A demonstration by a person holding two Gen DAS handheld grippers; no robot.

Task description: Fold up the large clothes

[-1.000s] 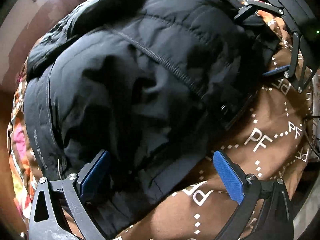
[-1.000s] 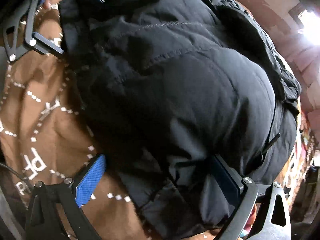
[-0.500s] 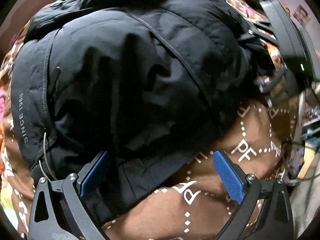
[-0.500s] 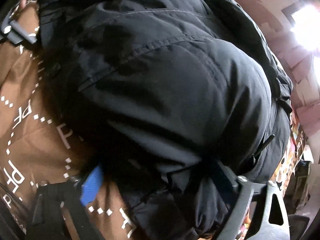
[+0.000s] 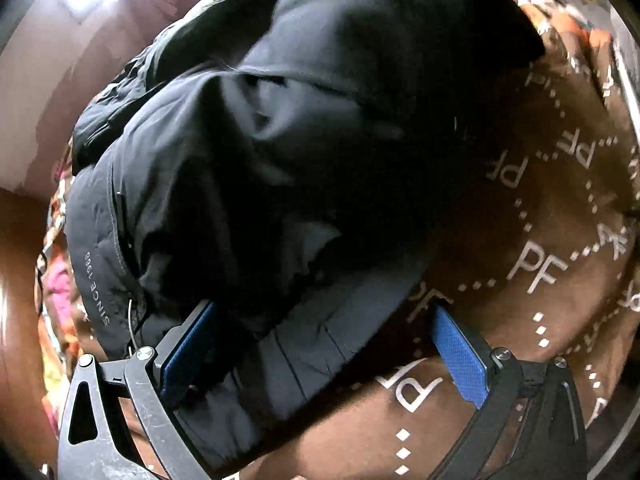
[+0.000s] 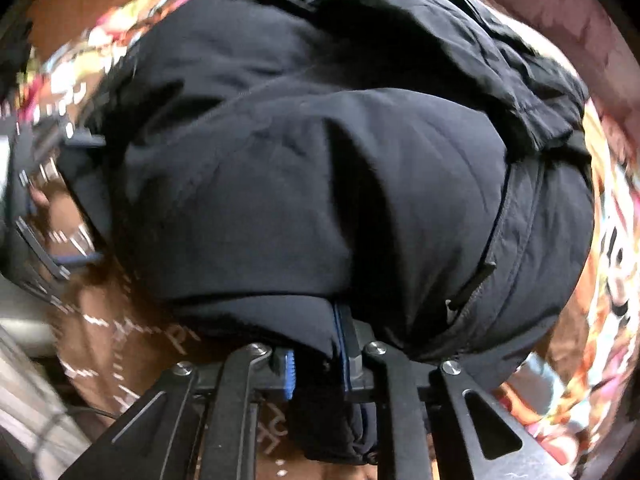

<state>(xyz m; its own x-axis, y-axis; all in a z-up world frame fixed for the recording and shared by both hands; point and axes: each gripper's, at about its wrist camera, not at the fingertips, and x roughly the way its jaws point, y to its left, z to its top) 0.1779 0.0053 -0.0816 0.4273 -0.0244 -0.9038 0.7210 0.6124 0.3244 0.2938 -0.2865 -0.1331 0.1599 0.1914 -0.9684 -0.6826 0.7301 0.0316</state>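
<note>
Your right gripper [image 6: 320, 354] had just closed, clamping the hem of the black puffer jacket [image 6: 328, 184], which lay heaped on the brown monogram blanket [image 5: 532, 272]. Your left gripper [image 5: 324, 344] stood wide open astride that hem. The padding looked soft, bulky and slippery, so a thick seam probably held best.

A home, likely a bedroom; a brown lettered blanket [image 5: 500, 208] covers a bright floral bedsheet [image 6: 612, 240]; pinkish wall [image 5: 48, 80] behind.
</note>
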